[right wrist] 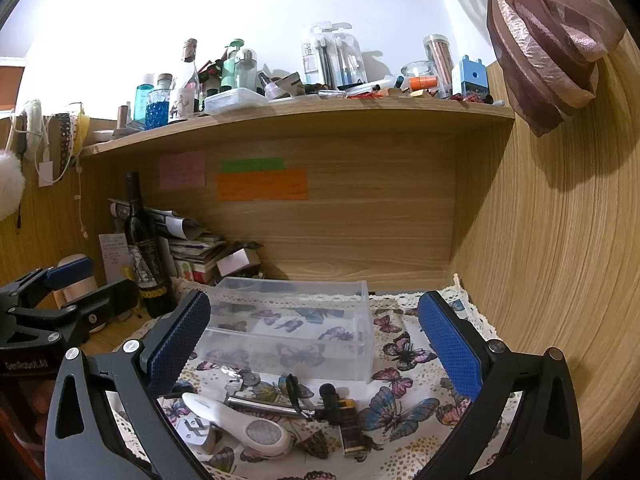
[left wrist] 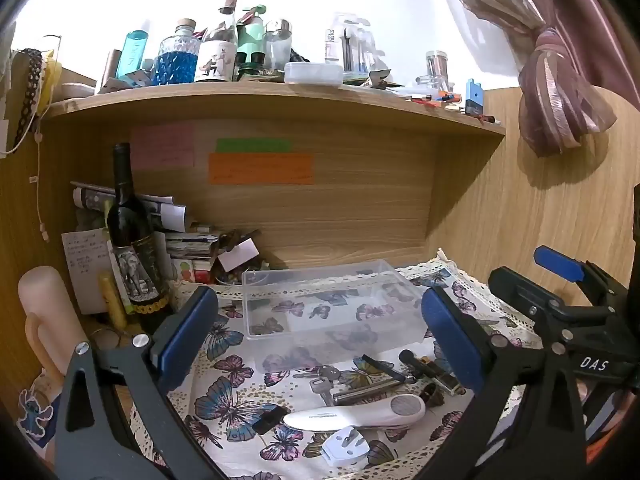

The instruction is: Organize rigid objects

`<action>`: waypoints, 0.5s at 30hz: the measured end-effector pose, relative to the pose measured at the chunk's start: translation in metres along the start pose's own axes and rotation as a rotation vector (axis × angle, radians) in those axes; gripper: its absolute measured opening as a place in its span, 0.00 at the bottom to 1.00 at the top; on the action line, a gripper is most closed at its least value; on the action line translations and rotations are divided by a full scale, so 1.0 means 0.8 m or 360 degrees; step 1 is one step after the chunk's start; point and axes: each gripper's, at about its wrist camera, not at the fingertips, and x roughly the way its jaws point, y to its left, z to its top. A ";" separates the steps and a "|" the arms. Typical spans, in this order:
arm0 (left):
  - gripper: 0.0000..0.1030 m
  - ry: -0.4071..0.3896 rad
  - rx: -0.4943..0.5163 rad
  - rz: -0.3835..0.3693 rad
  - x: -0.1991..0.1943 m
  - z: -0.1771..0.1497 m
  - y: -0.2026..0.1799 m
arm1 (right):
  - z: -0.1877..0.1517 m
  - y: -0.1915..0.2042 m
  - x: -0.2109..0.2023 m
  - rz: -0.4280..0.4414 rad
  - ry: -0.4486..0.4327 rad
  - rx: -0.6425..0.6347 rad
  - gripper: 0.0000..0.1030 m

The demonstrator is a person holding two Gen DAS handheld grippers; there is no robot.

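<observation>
Both your grippers are spread wide with nothing between the pads. Left gripper (left wrist: 320,344) and right gripper (right wrist: 316,344) hover side by side above the butterfly cloth (left wrist: 224,396), both aimed at the clear bin (left wrist: 332,304).

Bin sits dead ahead of both, past the fingertips, resting on the cloth, no items visible inside.

The loose pile lies on the cloth, between your fingers and on the near side of the bin, in both views:
- white handheld device (left wrist: 360,414), lying flat, nearest to you
- white plug (left wrist: 344,448), just beside the device on its near side
- keys (left wrist: 324,380), close to the bin's front wall
- metal bar (left wrist: 368,390), next to the keys
- small black block (left wrist: 270,420), at the device's left end from the left view
- black and dark brown bits (right wrist: 340,404), jumbled, too small to identify

Wine bottle (left wrist: 134,240) stands upright left of the left gripper, against the shelf wall.
</observation>
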 end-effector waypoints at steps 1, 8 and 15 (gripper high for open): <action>1.00 -0.0001 0.0000 -0.0001 0.000 0.000 0.000 | 0.000 0.000 0.000 -0.0002 -0.0001 -0.0001 1.00; 1.00 0.0003 -0.0004 0.0006 -0.002 -0.002 -0.005 | 0.000 0.001 0.000 0.0000 -0.0001 0.0001 1.00; 1.00 -0.0002 -0.0003 0.0001 -0.003 -0.009 -0.006 | 0.000 0.003 0.000 0.0005 0.0005 -0.0002 1.00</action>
